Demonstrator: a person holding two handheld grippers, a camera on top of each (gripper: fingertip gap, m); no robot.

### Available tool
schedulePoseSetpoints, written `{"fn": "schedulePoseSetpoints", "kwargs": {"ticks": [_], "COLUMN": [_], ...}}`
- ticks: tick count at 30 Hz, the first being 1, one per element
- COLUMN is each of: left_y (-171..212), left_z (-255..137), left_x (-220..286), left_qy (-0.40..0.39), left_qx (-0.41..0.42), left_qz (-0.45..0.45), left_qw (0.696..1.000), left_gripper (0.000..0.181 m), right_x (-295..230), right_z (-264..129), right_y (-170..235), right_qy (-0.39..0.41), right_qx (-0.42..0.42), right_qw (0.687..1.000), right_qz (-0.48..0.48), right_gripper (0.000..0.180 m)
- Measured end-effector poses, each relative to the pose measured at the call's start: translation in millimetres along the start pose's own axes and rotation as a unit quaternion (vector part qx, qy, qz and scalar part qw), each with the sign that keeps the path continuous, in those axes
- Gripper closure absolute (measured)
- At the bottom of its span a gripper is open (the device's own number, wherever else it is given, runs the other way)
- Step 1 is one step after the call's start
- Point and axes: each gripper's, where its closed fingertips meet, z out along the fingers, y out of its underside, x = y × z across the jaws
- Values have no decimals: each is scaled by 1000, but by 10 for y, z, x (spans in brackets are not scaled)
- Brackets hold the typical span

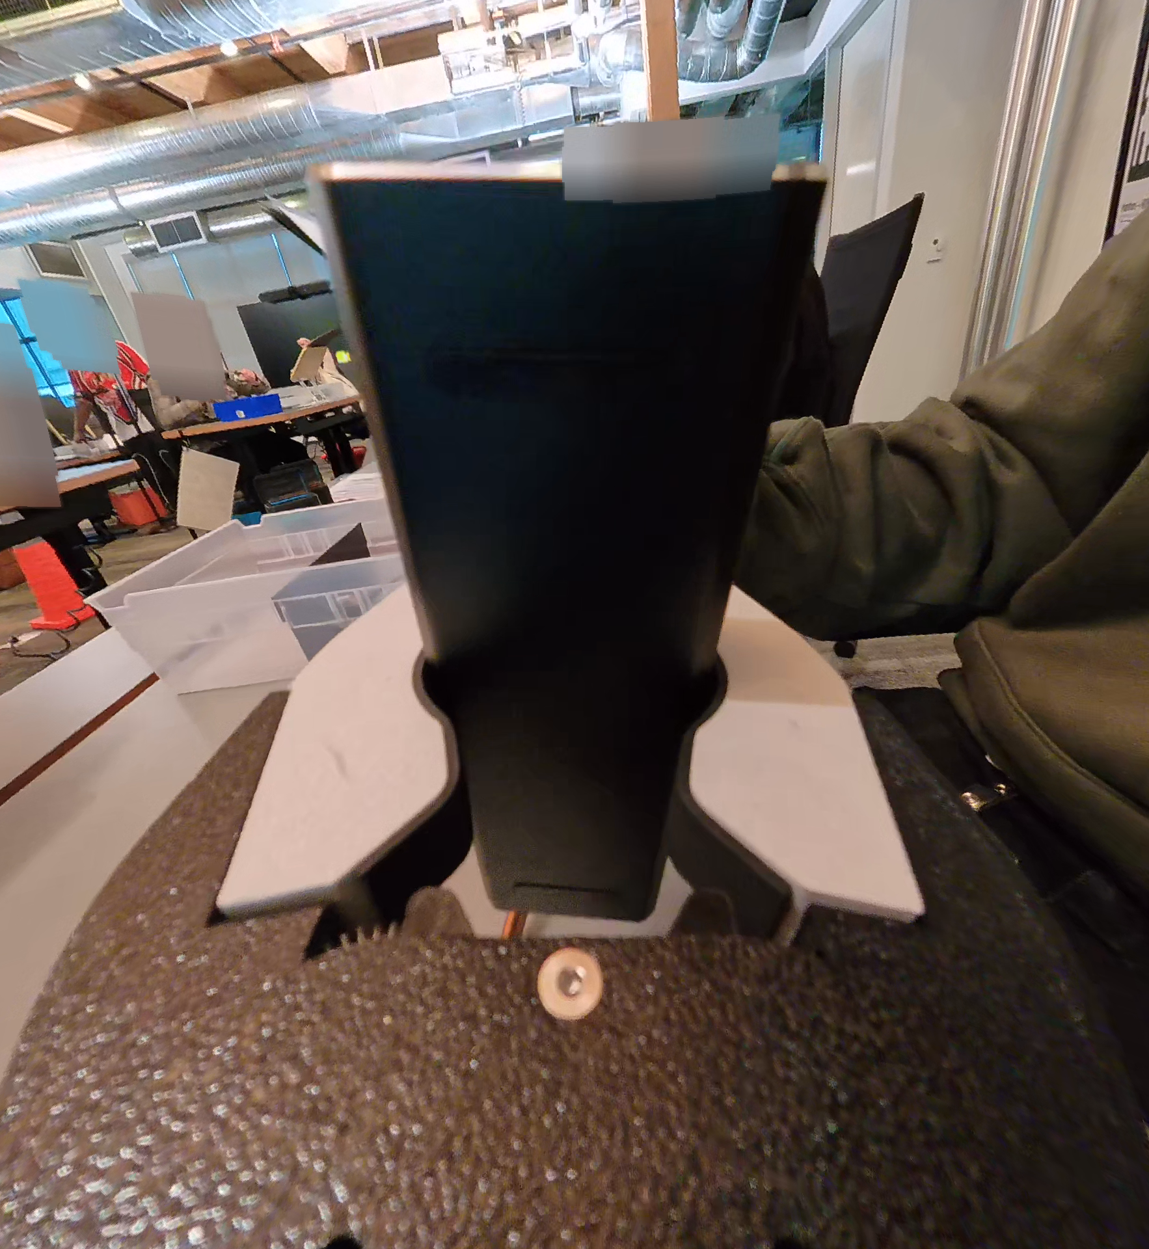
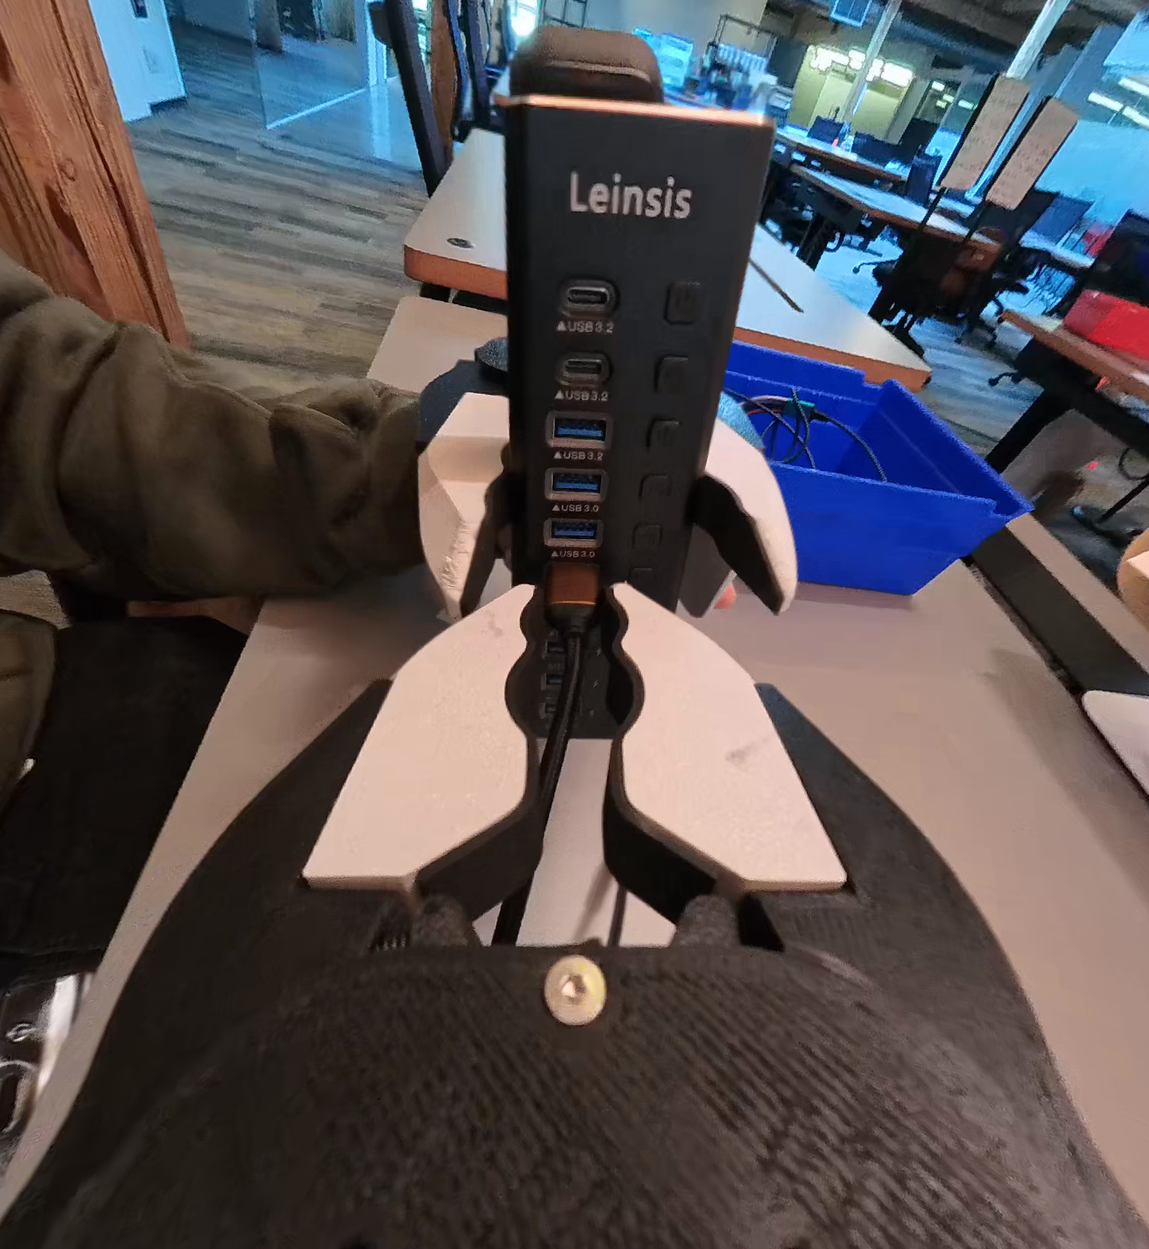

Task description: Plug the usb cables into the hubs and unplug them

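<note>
A black USB hub (image 1: pixel 558 439) stands upright between the fingers of my left gripper (image 1: pixel 572 669), which is shut on its lower part; this view shows its plain back. In the right wrist view the hub's front (image 2: pixel 632 270) shows a column of ports and buttons, with the left gripper's white fingers (image 2: pixel 758 507) clamped on its sides. My right gripper (image 2: pixel 572 608) is shut on a copper-coloured USB plug (image 2: pixel 572 591) that sits at a port just below three blue ports. Its black cable (image 2: pixel 561 709) runs back between my fingers. Lower ports are partly hidden.
A blue bin (image 2: pixel 883 513) with loose cables stands right of the hub on the grey table (image 2: pixel 896 743). Clear plastic bins (image 1: pixel 220 608) stand on the other side. A person's olive sleeve (image 1: pixel 930 507) reaches in beside the hub. Desks and chairs stand farther off. My two grippers' fingertips are within a few centimetres of each other.
</note>
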Motion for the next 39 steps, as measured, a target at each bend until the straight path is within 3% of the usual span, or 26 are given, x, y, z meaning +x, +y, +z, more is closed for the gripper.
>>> {"fn": "schedulePoseSetpoints", "kwargs": {"ticks": [14, 27, 39], "left_y": [156, 106, 213], "left_z": [-15, -67, -90], "left_x": [-37, -106, -232], "left_qy": [-4, -20, -65], "left_qx": [-49, -22, -92], "left_qz": [-19, -19, -20], "left_qw": [999, 999, 993], "left_gripper": [109, 120, 121], "right_x": [32, 92, 210], "right_z": [-74, -205, -142], "right_y": [26, 0, 138], "right_qy": [11, 14, 74], "right_qx": [-14, 41, 25], "right_qw": [999, 998, 994], "right_qz": [-35, 39, 81], "right_gripper": [164, 165, 162]}}
